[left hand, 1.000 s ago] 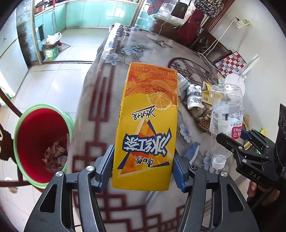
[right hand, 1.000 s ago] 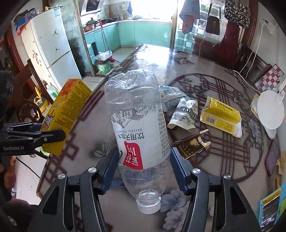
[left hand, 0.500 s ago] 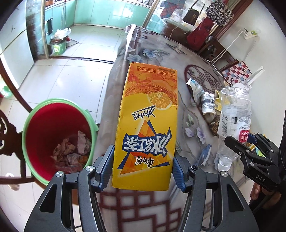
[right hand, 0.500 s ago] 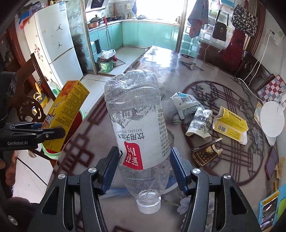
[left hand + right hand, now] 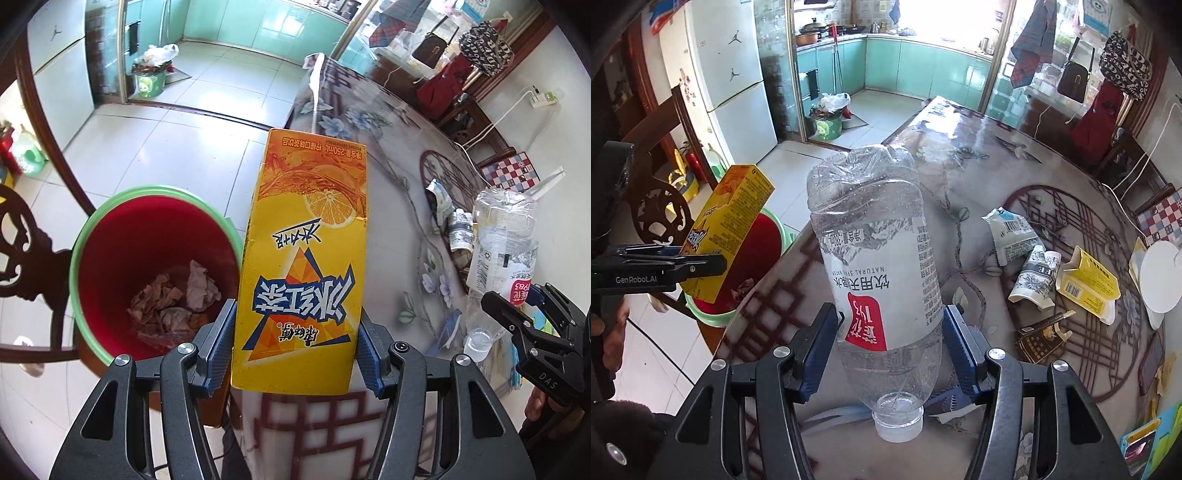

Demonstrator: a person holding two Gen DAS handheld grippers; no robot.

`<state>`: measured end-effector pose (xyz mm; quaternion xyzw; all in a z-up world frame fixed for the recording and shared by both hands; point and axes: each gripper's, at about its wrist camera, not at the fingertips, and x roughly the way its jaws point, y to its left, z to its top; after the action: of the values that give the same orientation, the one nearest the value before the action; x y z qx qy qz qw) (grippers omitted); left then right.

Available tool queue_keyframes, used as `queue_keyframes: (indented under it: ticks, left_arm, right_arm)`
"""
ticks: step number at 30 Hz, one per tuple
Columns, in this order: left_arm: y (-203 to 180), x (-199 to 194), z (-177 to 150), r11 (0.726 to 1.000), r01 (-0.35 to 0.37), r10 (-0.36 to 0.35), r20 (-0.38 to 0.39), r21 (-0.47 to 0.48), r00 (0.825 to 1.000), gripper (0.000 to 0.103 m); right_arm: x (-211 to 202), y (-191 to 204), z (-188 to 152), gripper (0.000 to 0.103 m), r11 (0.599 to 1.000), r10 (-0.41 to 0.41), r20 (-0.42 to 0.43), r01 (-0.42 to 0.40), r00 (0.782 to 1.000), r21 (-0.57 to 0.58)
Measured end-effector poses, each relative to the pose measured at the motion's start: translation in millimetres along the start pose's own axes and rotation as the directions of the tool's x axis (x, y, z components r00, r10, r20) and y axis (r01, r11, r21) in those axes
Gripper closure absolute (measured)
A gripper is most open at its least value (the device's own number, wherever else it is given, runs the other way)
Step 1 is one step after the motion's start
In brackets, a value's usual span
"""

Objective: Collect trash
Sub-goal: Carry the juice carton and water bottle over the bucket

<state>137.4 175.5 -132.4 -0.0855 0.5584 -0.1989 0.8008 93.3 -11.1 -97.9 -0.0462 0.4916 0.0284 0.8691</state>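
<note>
The table (image 5: pixel 1015 155) is cut off at the right and near edges in both views, and its glossy flowered cover is partly hidden behind the held things. The bin (image 5: pixel 110 266), round, red inside with a green rim, is seen on the tiled floor just beside the table edge; its near side is hidden behind the left gripper (image 5: pixel 295 354), and in the right wrist view most of it is covered by the carton (image 5: pixel 303 266). Crumpled paper (image 5: pixel 173 295) is seen at its bottom.

The carton, a flat yellow and orange cardboard box, is clamped between the blue pads of the left gripper. Its long axis runs away from the camera and its print is upside down; its far end is above the table edge, beside the bin.

The bottle (image 5: pixel 882 266), of clear dented plastic with a white and red label, is pinched by the right gripper (image 5: pixel 890 354). Its cap points toward the camera and its base points away, over the table.

More trash is left on the table: a white wrapper (image 5: pixel 1012 232), a crushed paper cup (image 5: pixel 1036 277), an opened yellow box (image 5: pixel 1087 284) and a small brown pack (image 5: pixel 1039 338). Their print is too small to be read.
</note>
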Motion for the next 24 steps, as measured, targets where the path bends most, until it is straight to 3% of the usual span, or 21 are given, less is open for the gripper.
queue_keyframes:
  ticks: [24]
  left_arm:
    - [62, -2, 4, 0.993, -0.083, 0.083, -0.010, -0.084, 0.997, 0.046]
  right_arm:
    - [17, 53, 23, 0.046, 0.994, 0.032, -0.011, -0.033, 0.999, -0.106]
